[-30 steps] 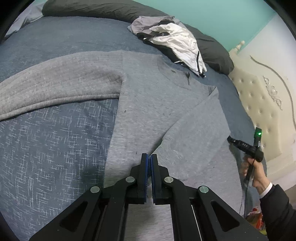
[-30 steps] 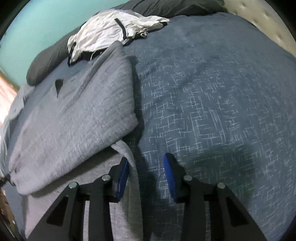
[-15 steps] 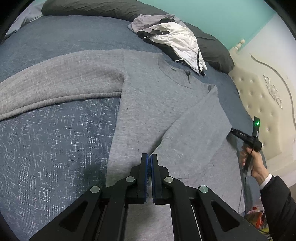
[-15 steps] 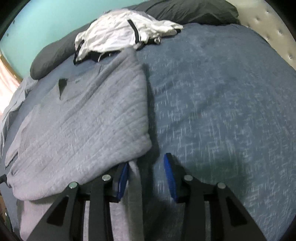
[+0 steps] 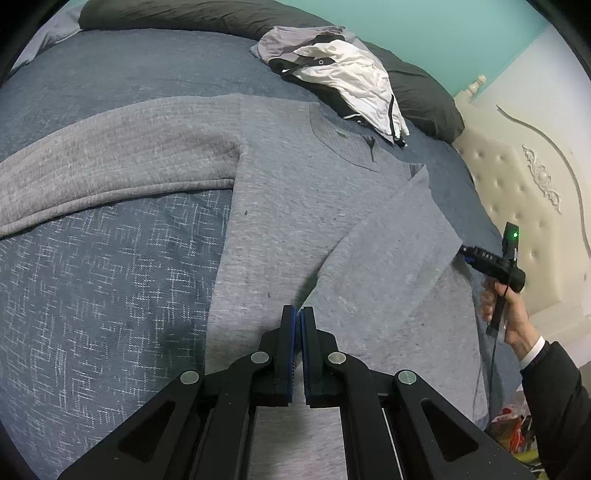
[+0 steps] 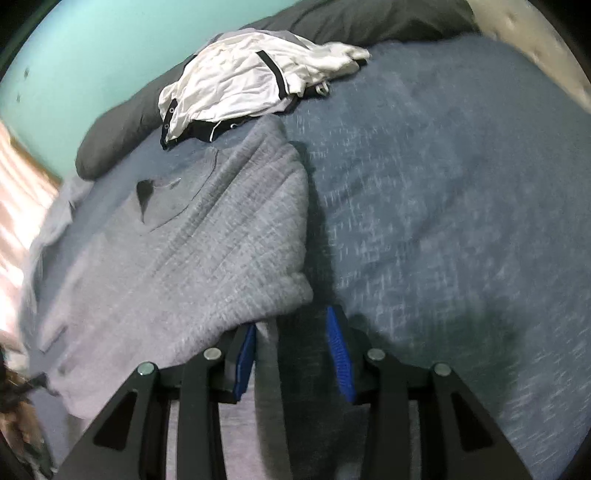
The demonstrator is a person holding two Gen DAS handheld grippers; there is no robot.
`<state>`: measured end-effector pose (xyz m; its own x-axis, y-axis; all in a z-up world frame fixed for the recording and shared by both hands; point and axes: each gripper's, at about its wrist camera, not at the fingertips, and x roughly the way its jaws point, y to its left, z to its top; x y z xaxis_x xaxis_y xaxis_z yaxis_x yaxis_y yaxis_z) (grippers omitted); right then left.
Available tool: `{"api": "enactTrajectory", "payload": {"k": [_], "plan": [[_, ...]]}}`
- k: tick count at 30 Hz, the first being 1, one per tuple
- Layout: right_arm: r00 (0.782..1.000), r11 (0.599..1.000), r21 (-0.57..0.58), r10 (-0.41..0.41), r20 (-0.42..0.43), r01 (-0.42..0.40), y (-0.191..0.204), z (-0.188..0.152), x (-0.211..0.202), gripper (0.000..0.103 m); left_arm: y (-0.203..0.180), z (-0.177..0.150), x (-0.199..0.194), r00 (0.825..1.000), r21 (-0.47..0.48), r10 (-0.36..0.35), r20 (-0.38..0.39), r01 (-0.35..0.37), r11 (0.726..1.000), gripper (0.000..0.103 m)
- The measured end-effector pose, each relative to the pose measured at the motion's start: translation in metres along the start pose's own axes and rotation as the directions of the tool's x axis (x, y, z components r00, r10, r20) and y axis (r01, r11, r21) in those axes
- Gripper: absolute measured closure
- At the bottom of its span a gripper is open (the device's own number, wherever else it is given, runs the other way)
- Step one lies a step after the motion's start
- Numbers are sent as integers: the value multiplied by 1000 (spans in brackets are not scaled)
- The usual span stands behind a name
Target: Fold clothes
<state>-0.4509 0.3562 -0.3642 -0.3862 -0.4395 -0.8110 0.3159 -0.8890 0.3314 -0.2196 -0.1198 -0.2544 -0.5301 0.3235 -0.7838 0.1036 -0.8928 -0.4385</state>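
Observation:
A grey sweater [image 5: 295,206] lies flat on the blue bed cover [image 5: 110,295]. One sleeve [image 5: 110,173] stretches out to the left, and its right side [image 5: 388,258] is folded over the body. My left gripper [image 5: 298,312] is shut, its tips at the lower corner of that folded part; whether cloth is pinched does not show. A hand holds my right gripper [image 5: 466,254] at the fold's right edge. In the right wrist view the right gripper [image 6: 291,350] stands open, with a strip of the sweater [image 6: 184,258] hanging loosely between its jaws, near the left pad.
A crumpled white and black garment [image 5: 351,77] [image 6: 251,74] lies against dark pillows [image 5: 184,14] at the far side. A cream tufted headboard [image 5: 517,192] rises on the right. The bed's edge and coloured floor clutter [image 5: 517,432] are at the lower right.
The right gripper has shifted slightly along the fold's edge, and the folded part now lies flatter and closer in the right wrist view. The left gripper has not moved.

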Motion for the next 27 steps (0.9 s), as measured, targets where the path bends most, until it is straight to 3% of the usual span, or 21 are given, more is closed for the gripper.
{"api": "enactTrajectory", "payload": {"k": [4, 13, 22, 27], "plan": [[993, 989, -98, -117, -14, 115, 3, -10, 4, 65, 2, 1, -1, 1000, -4, 3, 1, -3, 1000, 100], [989, 980, -137, -141, 33, 144, 28, 5, 1, 65, -2, -1, 0, 1000, 3, -7, -9, 7, 1000, 100], [1000, 999, 40, -28, -7, 28, -8, 6, 11, 65, -4, 5, -4, 1000, 15, -18, -3, 18, 1000, 100], [999, 999, -20, -28, -25, 27, -15, -8, 2, 65, -3, 7, -4, 1000, 20, -18, -3, 18, 1000, 100]]}}
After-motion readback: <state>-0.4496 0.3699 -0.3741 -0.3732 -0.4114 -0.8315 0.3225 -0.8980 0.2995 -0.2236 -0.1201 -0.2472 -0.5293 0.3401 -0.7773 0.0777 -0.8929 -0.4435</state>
